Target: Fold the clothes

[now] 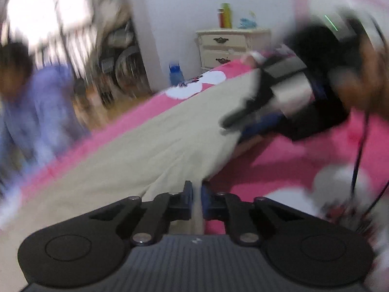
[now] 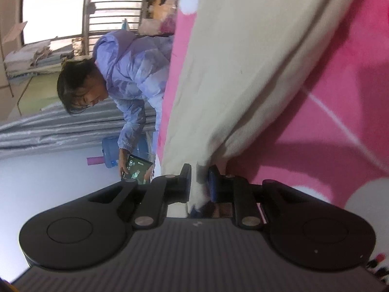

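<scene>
Pinching beige garment edge between both jaws

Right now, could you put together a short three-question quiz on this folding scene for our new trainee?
1. True or false: the left gripper is shut on an edge of the beige garment.
2. Multiple choice: what does the garment lie on? A) a bare wooden floor B) a pink bedspread C) a glass table
3. Fill in: in the left wrist view, the right gripper shows toward the upper ____ of the picture.

Key
1. True; the right gripper is likewise shut on the cloth, as the right wrist view shows.
2. B
3. right
</scene>
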A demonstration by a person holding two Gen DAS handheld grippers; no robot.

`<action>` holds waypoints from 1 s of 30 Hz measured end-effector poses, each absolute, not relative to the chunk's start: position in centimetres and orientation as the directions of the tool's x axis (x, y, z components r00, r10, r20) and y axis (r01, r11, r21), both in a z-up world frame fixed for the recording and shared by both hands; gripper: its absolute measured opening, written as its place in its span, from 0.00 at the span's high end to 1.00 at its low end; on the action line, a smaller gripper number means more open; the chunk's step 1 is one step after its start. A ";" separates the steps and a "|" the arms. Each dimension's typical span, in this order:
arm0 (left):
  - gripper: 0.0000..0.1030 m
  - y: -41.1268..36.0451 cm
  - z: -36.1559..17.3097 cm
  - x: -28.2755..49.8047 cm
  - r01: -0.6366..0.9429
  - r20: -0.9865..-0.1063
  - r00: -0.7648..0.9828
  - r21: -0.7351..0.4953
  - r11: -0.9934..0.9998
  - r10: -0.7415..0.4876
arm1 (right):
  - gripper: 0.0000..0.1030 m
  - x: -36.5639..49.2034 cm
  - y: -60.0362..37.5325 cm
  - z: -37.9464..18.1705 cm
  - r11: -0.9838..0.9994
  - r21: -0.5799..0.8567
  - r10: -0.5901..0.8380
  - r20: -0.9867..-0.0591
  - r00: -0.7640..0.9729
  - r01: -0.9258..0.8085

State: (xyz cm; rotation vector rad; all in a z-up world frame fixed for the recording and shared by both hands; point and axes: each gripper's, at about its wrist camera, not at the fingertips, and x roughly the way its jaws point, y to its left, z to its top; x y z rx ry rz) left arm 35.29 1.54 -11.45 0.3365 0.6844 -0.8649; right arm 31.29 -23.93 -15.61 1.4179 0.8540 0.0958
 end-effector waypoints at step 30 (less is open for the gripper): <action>0.94 8.6 -14.2 50.2 0.360 -0.548 -0.002 -0.781 0.511 -0.836 | 0.63 34.0 -12.6 -11.2 0.800 0.094 0.476 -0.701 0.531 -0.593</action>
